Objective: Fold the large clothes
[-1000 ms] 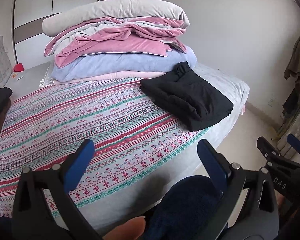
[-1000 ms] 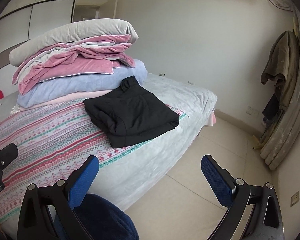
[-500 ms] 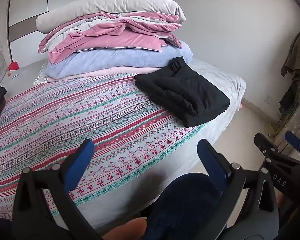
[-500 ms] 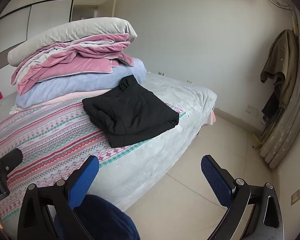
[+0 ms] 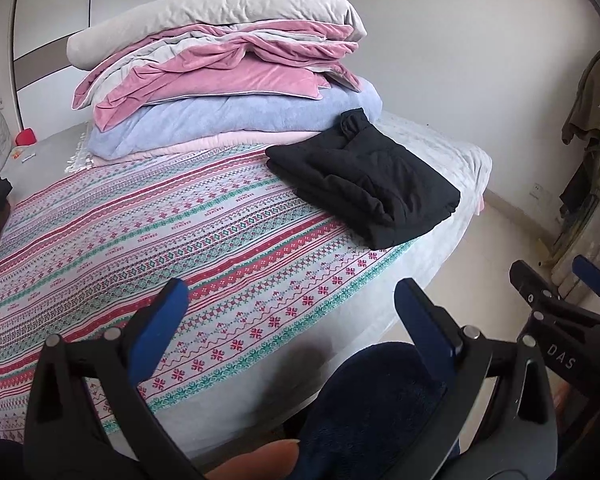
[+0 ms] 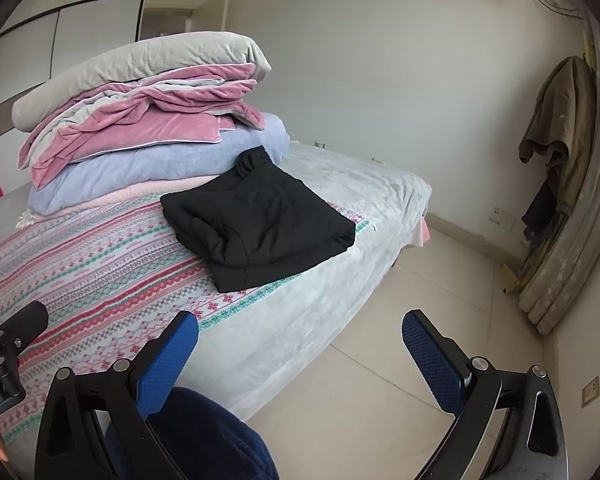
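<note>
A: Item, black garment (image 5: 364, 184): folded into a compact stack, lying on the bed (image 5: 148, 240) near its far corner, beside the blanket pile (image 5: 228, 92). Fold appears complete.

B: Left tool (image 5: 288, 312), right tool (image 6: 300, 340): both spread wide, holding nothing, well apart from the garment.

Left claw (image 5: 290, 312): black triangular-cutout frames, silver screws, blue dimpled pads. Right claw (image 6: 300, 344) same build; white "DAS" lettering on its body in left view. Navy fuzzy sleeve (image 5: 364, 412) below, bare fingertip (image 5: 256, 460) at bottom edge.
</note>
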A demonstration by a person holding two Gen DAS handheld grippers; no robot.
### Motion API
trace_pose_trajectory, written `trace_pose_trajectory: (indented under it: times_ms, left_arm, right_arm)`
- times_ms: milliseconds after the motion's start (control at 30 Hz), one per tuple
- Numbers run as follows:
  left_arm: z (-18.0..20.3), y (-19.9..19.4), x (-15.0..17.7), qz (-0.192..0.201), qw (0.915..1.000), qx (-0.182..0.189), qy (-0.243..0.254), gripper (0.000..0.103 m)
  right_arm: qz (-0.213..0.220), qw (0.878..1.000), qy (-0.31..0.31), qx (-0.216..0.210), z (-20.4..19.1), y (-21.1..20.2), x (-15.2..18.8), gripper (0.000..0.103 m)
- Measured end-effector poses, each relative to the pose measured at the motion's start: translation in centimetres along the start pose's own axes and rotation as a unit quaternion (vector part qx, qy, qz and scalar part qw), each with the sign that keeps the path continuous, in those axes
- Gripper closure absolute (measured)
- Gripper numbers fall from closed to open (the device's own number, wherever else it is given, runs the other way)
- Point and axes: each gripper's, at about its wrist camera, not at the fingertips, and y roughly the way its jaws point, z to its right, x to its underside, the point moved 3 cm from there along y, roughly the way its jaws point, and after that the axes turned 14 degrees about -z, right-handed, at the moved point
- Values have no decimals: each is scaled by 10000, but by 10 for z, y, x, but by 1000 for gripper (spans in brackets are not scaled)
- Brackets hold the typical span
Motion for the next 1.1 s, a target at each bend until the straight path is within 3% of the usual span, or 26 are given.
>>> trace_pose_trajectory:
  times_ms: [1100]
  left_arm:
    - [6, 1, 2, 2, 9998, 144, 137, 1]
  right_arm:
    - [-27, 9999, -1, 99, 0, 2, 2, 0]
